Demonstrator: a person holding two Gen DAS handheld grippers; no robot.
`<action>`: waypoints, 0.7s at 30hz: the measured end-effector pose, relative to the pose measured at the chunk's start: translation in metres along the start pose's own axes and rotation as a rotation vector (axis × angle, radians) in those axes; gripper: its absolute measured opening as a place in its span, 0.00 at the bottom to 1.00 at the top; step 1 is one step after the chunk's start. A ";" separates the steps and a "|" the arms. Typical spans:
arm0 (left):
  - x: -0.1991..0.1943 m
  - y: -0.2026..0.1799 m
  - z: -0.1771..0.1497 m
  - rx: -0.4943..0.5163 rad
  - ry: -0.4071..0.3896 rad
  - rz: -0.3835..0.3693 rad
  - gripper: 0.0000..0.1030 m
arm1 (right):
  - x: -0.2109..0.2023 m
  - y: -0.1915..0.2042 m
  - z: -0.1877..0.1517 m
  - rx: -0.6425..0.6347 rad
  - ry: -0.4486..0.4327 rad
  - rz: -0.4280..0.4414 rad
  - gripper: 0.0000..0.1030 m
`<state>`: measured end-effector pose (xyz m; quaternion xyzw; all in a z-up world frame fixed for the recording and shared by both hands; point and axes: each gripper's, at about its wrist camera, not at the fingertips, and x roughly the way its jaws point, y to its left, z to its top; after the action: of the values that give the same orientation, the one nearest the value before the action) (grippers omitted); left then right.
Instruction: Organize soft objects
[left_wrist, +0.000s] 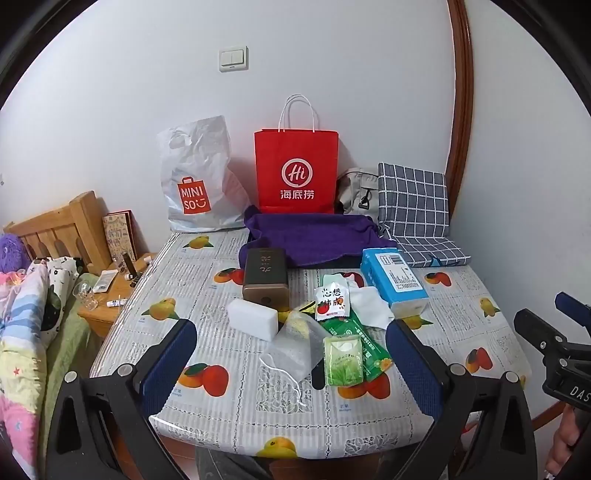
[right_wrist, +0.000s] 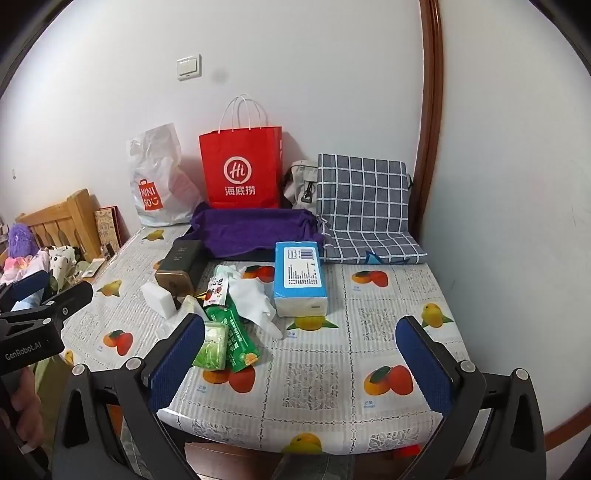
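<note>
Your left hand-held gripper (left_wrist: 291, 354) and right hand-held gripper (right_wrist: 301, 352) both gape wide, empty, above the table (right_wrist: 388, 332) front edge. Ahead lie one blue tissue pack (right_wrist: 300, 282), one purple towel (right_wrist: 255, 230), two green packets (left_wrist: 351, 354), one white sponge (left_wrist: 253, 319).

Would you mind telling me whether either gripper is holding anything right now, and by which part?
Nothing is held. The left gripper and the right gripper both hover wide open above the table, touching none of the items.

both wrist views look down across the table (left_wrist: 229, 398) toward the wall, sharing its clutter.
</note>
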<state>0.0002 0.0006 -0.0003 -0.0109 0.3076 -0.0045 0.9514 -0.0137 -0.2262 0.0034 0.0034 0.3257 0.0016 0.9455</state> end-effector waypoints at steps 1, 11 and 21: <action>0.000 0.001 0.000 0.001 0.001 -0.005 1.00 | -0.001 0.000 0.000 -0.006 -0.005 -0.003 0.99; -0.008 0.002 0.003 0.026 -0.012 0.005 1.00 | -0.007 0.002 -0.002 -0.008 -0.008 0.004 0.99; -0.008 0.000 0.002 0.027 -0.009 0.008 1.00 | -0.010 0.007 0.001 -0.010 -0.014 0.009 0.99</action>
<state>-0.0055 0.0009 0.0062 0.0030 0.3031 -0.0047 0.9530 -0.0204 -0.2196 0.0103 0.0004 0.3189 0.0076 0.9478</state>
